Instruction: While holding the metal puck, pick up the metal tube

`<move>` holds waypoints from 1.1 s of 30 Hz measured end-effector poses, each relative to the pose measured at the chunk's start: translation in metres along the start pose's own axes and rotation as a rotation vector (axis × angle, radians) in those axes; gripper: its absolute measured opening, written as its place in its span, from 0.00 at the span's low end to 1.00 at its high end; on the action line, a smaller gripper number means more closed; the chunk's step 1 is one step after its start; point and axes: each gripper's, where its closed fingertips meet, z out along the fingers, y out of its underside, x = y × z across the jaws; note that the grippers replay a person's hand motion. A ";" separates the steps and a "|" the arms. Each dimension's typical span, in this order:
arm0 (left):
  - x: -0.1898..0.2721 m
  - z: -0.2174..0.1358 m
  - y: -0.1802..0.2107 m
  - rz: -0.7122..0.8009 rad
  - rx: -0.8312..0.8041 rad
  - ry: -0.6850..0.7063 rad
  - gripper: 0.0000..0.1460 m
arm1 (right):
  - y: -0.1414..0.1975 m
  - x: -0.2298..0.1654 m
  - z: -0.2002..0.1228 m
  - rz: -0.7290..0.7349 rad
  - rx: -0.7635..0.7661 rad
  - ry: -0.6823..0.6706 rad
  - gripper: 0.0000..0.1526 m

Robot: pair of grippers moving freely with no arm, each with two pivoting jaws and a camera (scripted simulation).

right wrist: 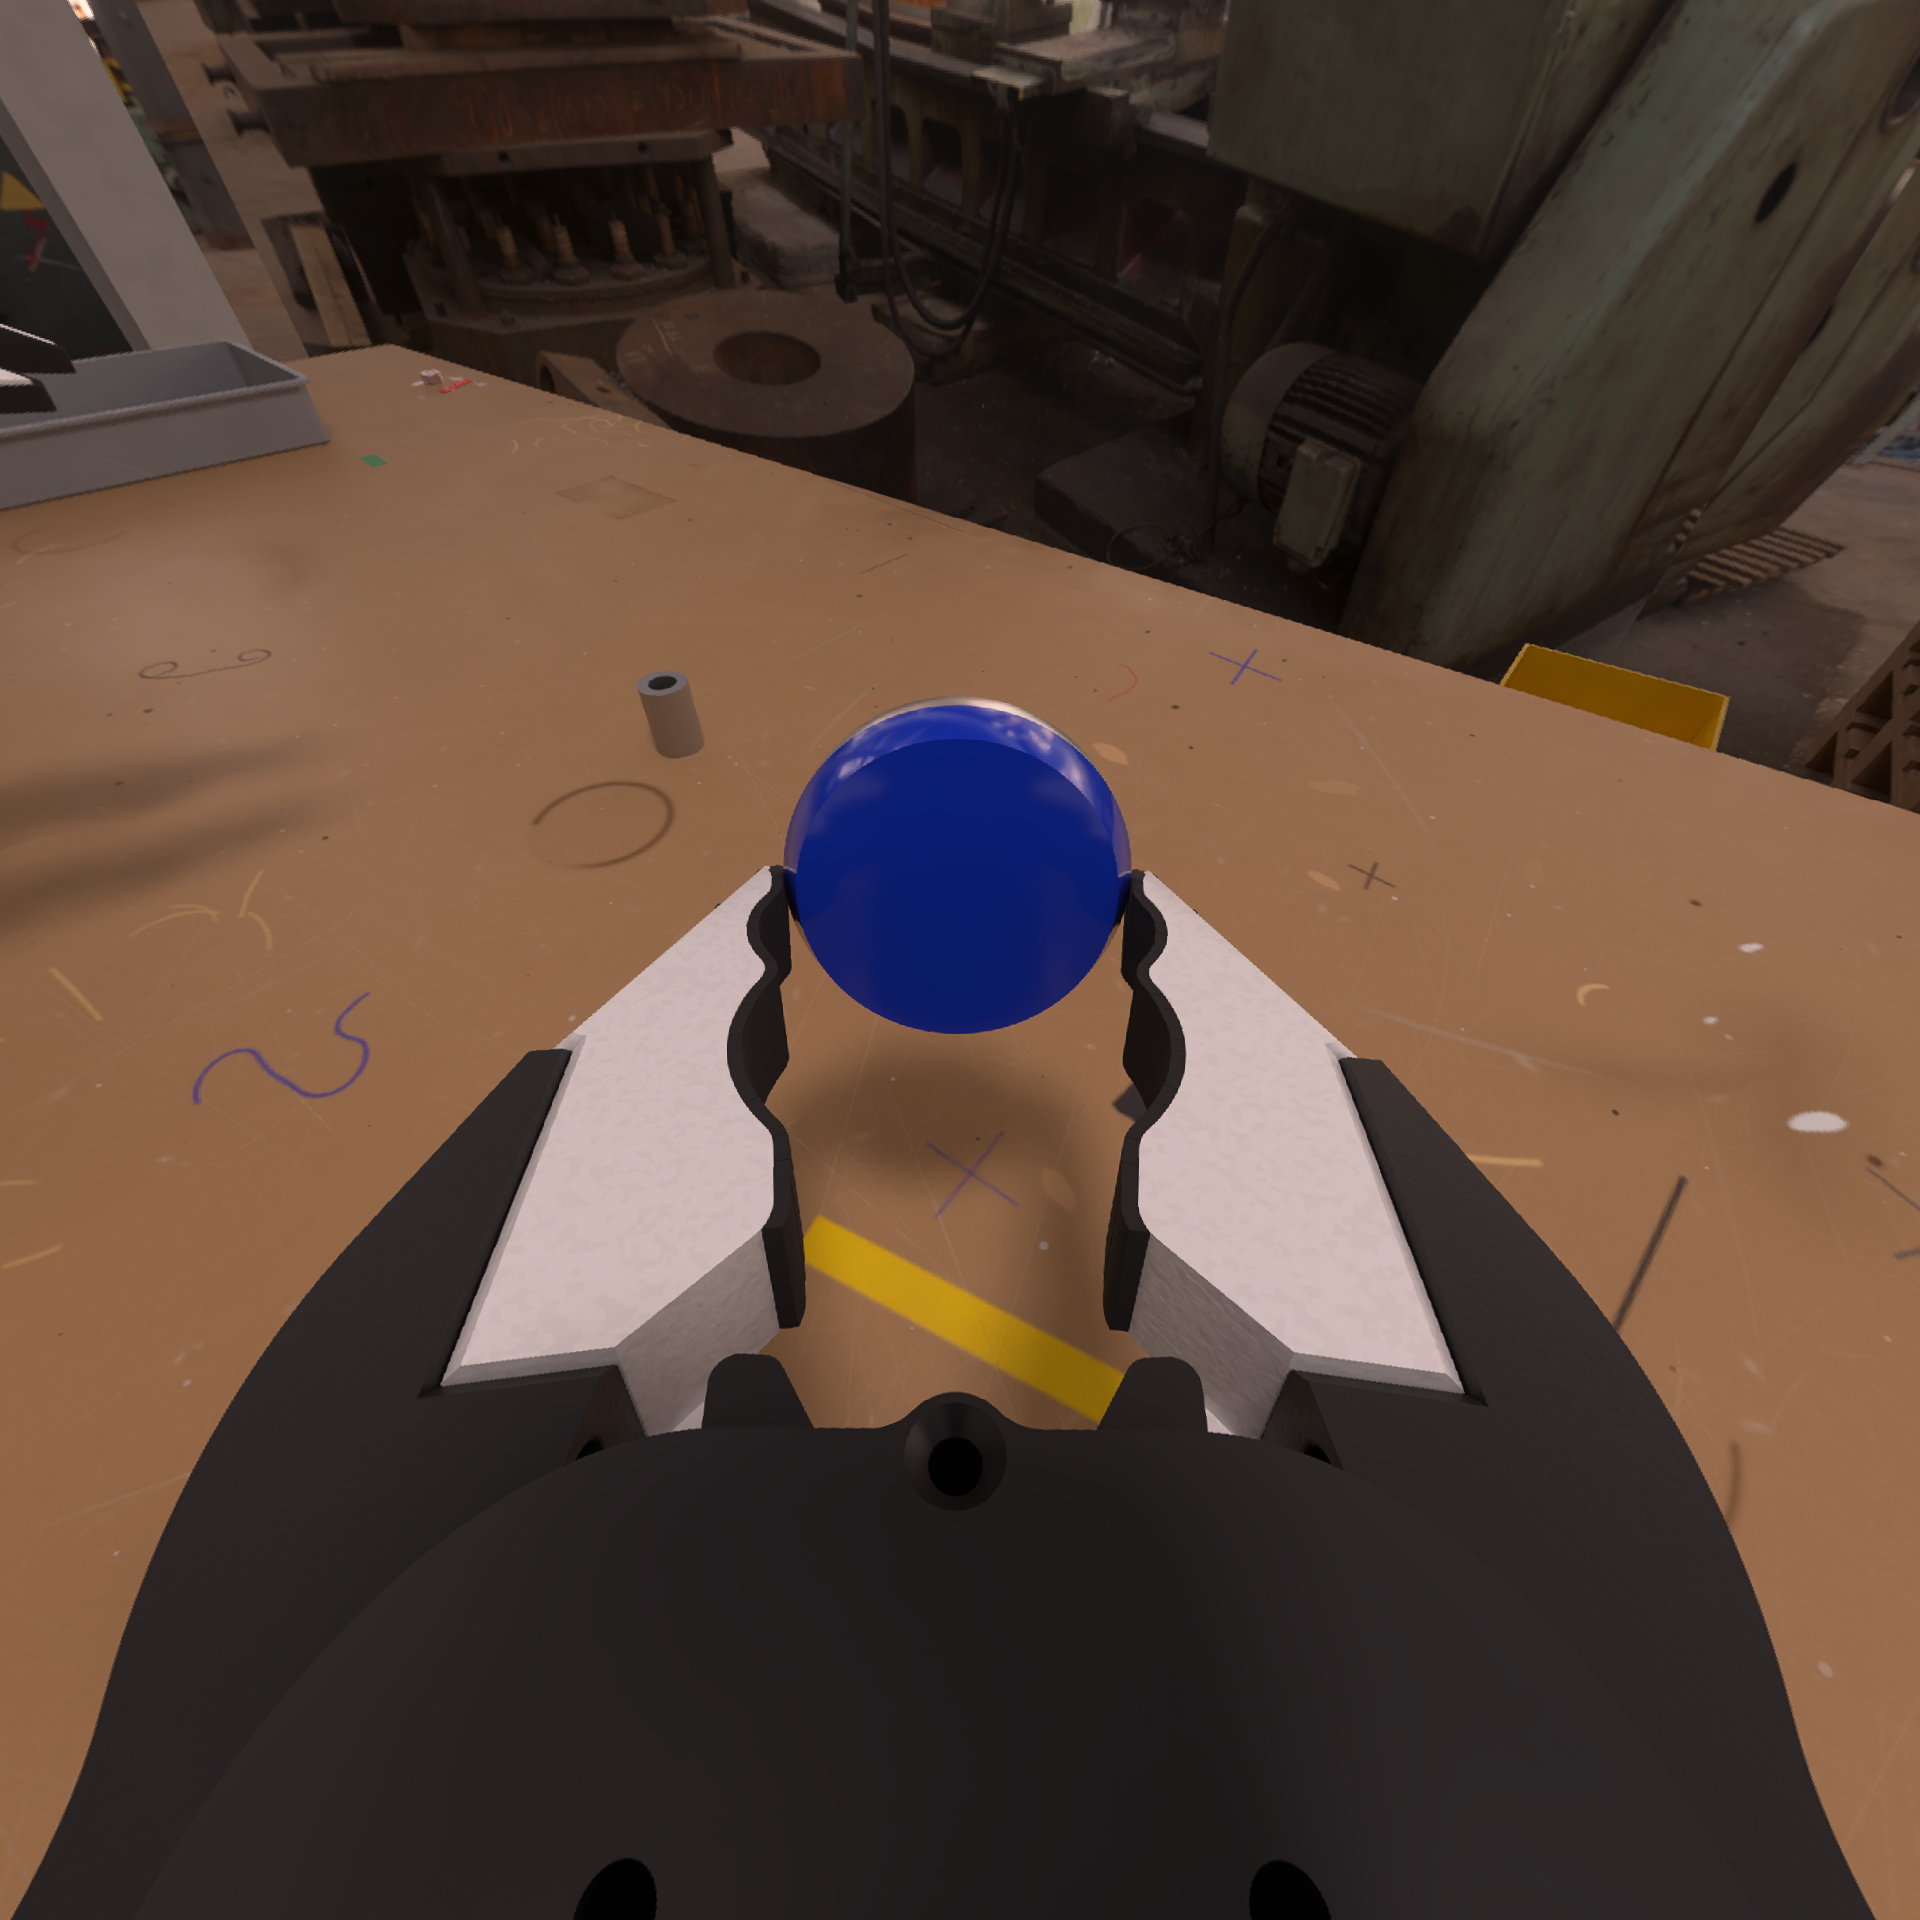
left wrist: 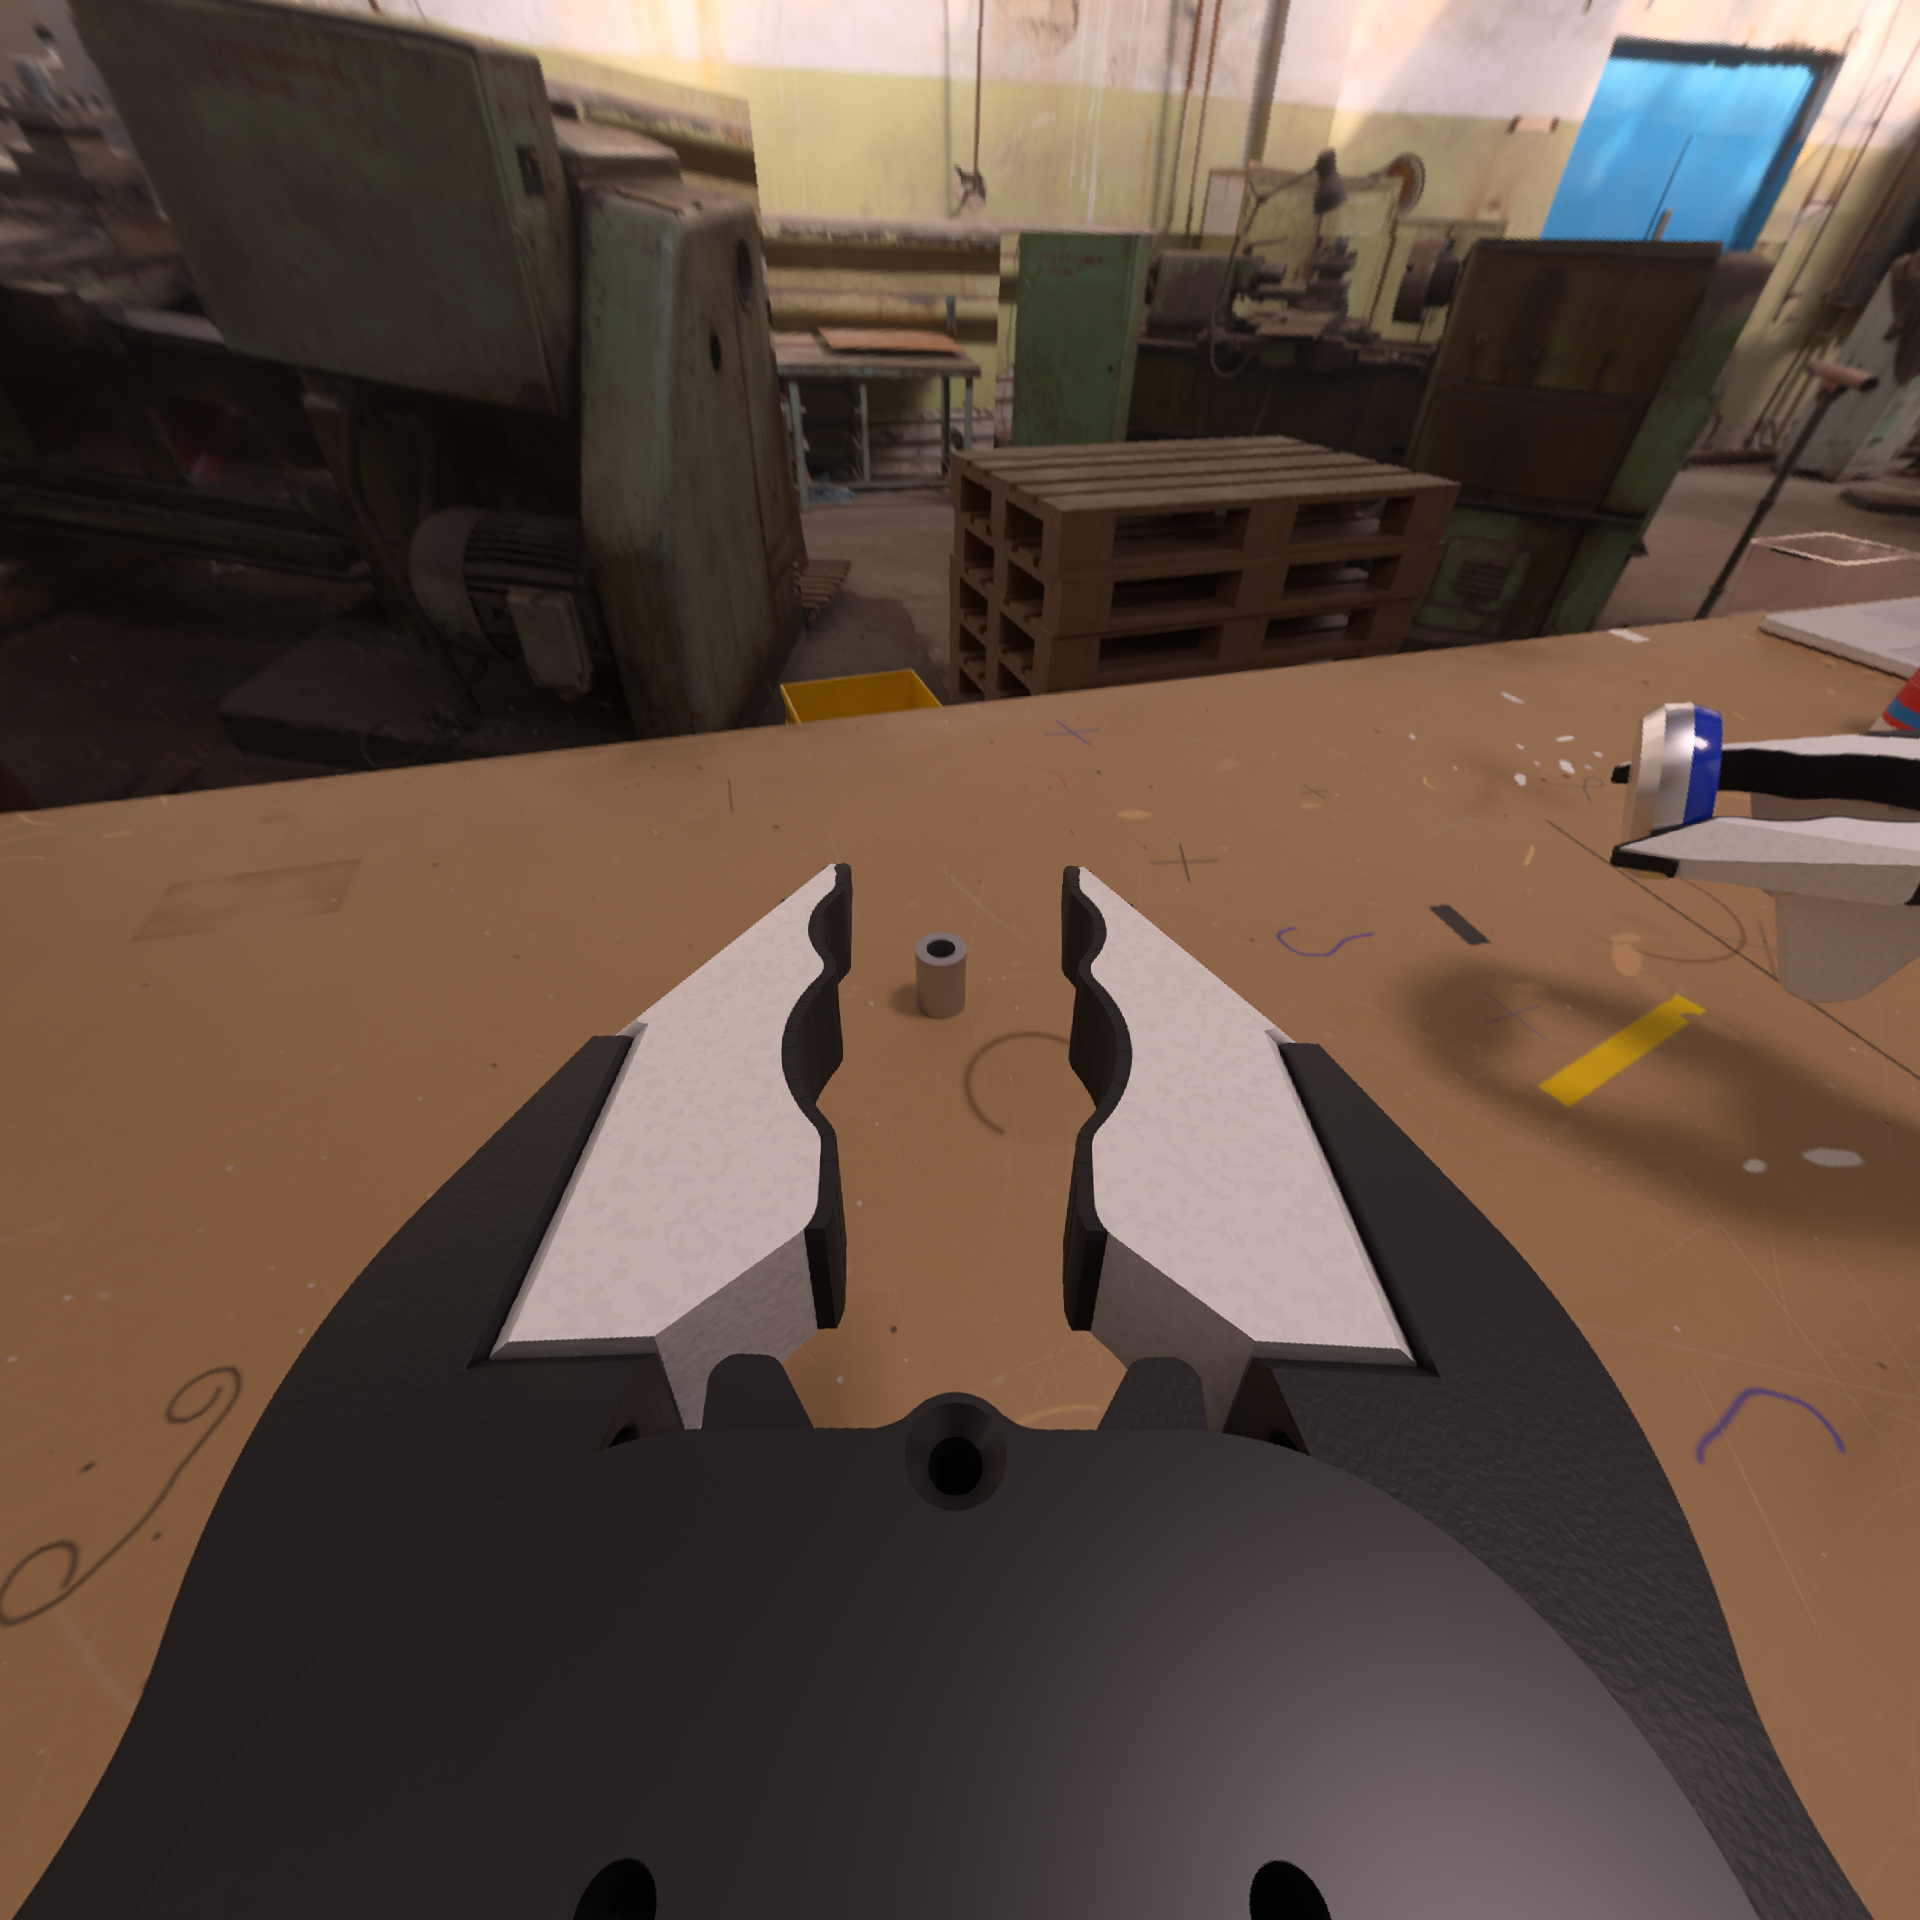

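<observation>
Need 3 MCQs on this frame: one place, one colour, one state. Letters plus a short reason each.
1. Where is the metal tube?
A. upright on the table, in line with the gap between the open fingers of the left claw, just past the tips
B. inside the yellow bin
C. gripped in the right claw

2. What colour is the face of the metal puck that shows in the right wrist view?
A. red
B. blue
C. green

3. What state is the right claw in?
A. open and empty
B. shut on the metal puck
C. shut on the tube

Key: 1 A, the tube stands free on the table ahead of the left fingertips. 2 B, the round face is blue. 3 B, both fingertips press the puck's rim, clear of the table.
</observation>
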 end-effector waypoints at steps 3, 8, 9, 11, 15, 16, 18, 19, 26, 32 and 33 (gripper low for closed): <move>0.000 0.012 0.008 0.045 -0.059 0.003 0.28 | 0.004 -0.002 0.003 -0.003 -0.015 -0.008 0.42; 0.019 0.047 0.010 0.388 -0.236 0.308 0.23 | 0.017 -0.015 0.010 -0.028 -0.071 -0.056 0.42; 0.019 0.055 0.015 0.512 -0.294 0.364 0.26 | 0.020 -0.018 0.011 -0.043 -0.088 -0.064 0.42; 0.016 0.067 0.029 0.768 -0.411 0.454 0.33 | 0.027 -0.025 0.014 -0.071 -0.123 -0.083 0.42; 0.013 0.089 0.060 1.061 -0.534 0.656 0.33 | 0.034 -0.034 0.018 -0.106 -0.149 -0.108 0.42; 0.010 0.095 0.065 1.084 -0.572 0.677 0.32 | 0.035 -0.036 0.018 -0.108 -0.152 -0.113 0.42; 0.009 0.108 0.072 1.120 -0.608 0.724 0.28 | 0.037 -0.039 0.019 -0.107 -0.155 -0.128 0.42; 0.009 0.114 0.075 1.131 -0.613 0.754 0.26 | 0.037 -0.040 0.019 -0.105 -0.156 -0.133 0.42; -0.009 0.136 0.106 1.248 -0.801 0.831 0.26 | 0.040 -0.042 0.020 -0.068 -0.166 -0.161 0.42; -0.014 0.145 0.124 1.237 -0.868 0.875 0.17 | 0.038 -0.043 0.019 -0.037 -0.160 -0.183 0.42; -0.013 0.145 0.124 1.220 -0.873 0.885 0.16 | 0.038 -0.043 0.019 -0.038 -0.162 -0.184 0.42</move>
